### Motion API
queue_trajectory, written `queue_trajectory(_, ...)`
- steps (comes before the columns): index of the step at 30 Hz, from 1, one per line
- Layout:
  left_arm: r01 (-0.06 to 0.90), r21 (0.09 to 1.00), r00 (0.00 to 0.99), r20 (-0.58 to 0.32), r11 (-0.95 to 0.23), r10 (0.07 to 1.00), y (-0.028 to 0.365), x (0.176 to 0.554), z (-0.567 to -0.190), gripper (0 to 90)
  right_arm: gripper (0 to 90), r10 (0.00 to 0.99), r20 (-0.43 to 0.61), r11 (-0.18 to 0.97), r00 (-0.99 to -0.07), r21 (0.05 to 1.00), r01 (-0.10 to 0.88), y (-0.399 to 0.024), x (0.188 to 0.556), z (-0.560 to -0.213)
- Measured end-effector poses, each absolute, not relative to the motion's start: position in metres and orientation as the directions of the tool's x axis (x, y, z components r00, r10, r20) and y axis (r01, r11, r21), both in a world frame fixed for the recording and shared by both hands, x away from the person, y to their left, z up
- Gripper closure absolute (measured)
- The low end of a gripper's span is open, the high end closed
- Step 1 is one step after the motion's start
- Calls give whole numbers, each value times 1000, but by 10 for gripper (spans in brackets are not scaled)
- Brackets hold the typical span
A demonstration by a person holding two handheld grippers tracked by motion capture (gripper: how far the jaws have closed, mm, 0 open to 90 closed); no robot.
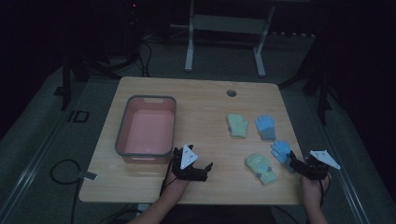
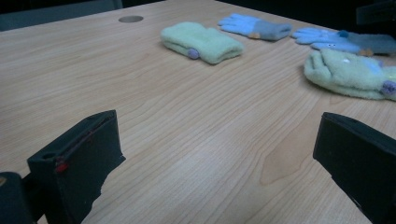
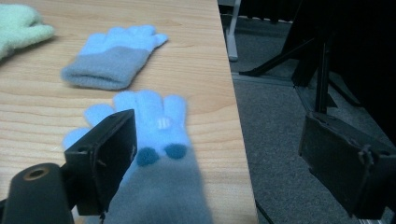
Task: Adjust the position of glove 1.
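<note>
Two pairs of small gloves lie on the right half of the wooden table (image 1: 201,100). A green glove (image 1: 237,125) and a blue glove (image 1: 266,127) lie farther back. A second blue glove (image 1: 281,150) and a second green glove (image 1: 260,168) lie nearer. My left gripper (image 1: 204,171) rests low near the front edge, open and empty, its jaws pointing at the gloves (image 2: 201,42). My right gripper (image 1: 295,162) is open at the table's right edge, its left jaw over the near blue glove (image 3: 159,135). No pad presses on that glove.
A pink bin with a grey rim (image 1: 120,128) stands empty on the left half of the table. A round cable hole (image 1: 231,93) sits near the far edge. Beyond the right edge is grey floor (image 3: 280,116) with dark stand legs.
</note>
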State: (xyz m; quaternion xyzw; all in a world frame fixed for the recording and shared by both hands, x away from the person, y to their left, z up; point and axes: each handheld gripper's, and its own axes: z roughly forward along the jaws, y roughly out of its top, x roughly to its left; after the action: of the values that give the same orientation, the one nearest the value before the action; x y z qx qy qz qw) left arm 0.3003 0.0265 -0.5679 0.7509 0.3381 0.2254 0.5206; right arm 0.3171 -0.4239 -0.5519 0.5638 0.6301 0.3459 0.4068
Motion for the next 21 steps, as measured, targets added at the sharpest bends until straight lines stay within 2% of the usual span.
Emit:
queue_trajectory(15,258,941,665,-8,-219,747,27,298,-568,13,130,995,-97,82,9,882,463,-427,320,-552)
queue_trajectory(21,254,942,639,7,-220,769,26,298,-568,13,126,994,-108,100,-10,868,487,-425,322,-552)
